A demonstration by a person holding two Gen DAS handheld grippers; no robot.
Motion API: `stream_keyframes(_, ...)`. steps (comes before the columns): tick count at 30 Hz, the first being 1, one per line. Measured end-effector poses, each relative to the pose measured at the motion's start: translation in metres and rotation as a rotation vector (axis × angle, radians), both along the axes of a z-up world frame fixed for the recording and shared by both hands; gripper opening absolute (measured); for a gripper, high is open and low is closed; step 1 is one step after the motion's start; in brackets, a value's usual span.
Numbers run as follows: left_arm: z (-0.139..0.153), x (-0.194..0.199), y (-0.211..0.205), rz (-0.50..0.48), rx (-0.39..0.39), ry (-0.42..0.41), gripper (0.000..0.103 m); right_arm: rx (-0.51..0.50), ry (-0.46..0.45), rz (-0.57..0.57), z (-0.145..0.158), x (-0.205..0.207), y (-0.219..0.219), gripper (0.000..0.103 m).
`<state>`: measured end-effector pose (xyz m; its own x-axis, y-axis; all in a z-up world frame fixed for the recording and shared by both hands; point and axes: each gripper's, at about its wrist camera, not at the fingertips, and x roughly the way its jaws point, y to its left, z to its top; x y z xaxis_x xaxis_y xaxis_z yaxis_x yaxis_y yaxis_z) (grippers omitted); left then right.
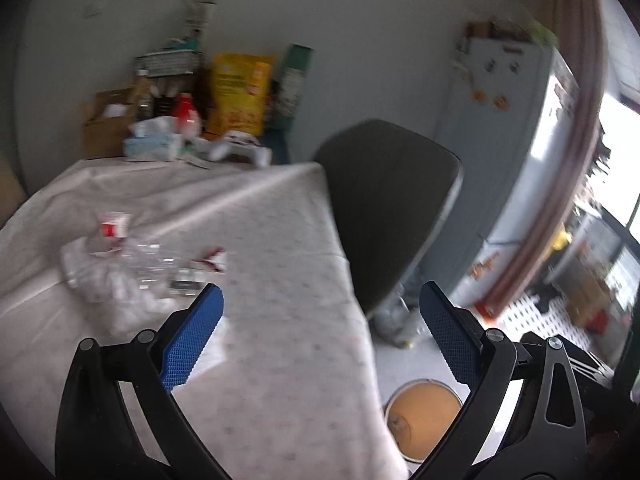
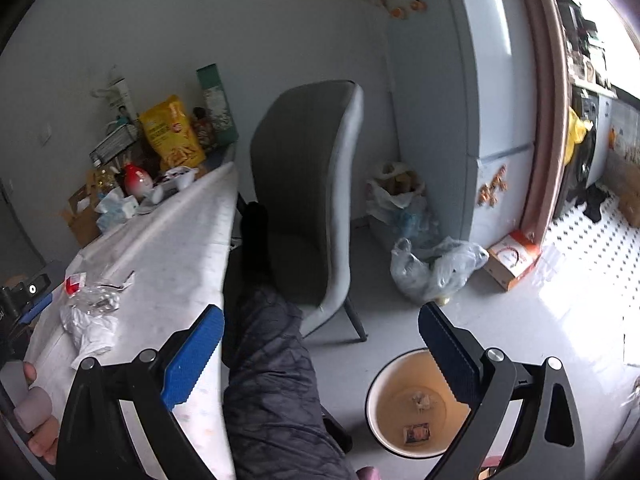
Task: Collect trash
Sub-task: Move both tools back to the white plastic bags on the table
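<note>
Orange-lined bin [image 2: 416, 404] on floor has 2 scraps already, but crumpled wrappers [image 1: 132, 268] sit on counter [image 1: 280, 320] w/ left gripper [image 1: 320, 300] & right gripper [image 2: 320, 324] both wide open, empty.

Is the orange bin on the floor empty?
No: the right wrist view shows at least two small scraps lying on the bottom of the bin.

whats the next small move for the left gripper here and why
Probably ease the left gripper forward and left toward the trash pile on the table. Its jaws are open and empty, the crumpled plastic and paper lie just beyond its left finger, and the bin on the floor already holds a few scraps.
</note>
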<state>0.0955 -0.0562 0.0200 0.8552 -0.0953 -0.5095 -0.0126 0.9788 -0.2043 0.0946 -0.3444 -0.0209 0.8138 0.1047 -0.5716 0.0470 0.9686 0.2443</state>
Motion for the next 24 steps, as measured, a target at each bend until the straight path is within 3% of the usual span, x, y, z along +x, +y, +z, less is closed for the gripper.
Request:
stream_keyframes(3, 0.003, -0.013, 0.023, 0.069, -0.009, -0.027, 0.097, -0.018, -0.007, 0.036, 0.008, -0.001, 0.019, 0.096)
stream_keyframes(8, 0.001, -0.028, 0.053, 0.087, -0.048, -0.046, 0.097, -0.025, -0.012, 0.119, 0.015, -0.005, 0.052, 0.096)
stream_keyframes(15, -0.006, -0.042, 0.087, 0.11, -0.064, -0.024, 0.097, 0.013, -0.01, 0.272, 0.016, -0.006, 0.093, 0.096)
stream_keyframes(24, -0.015, -0.06, 0.135, 0.147, -0.108, -0.004, 0.097, -0.037, 0.008, 0.41, 0.017, -0.003, 0.152, 0.095)
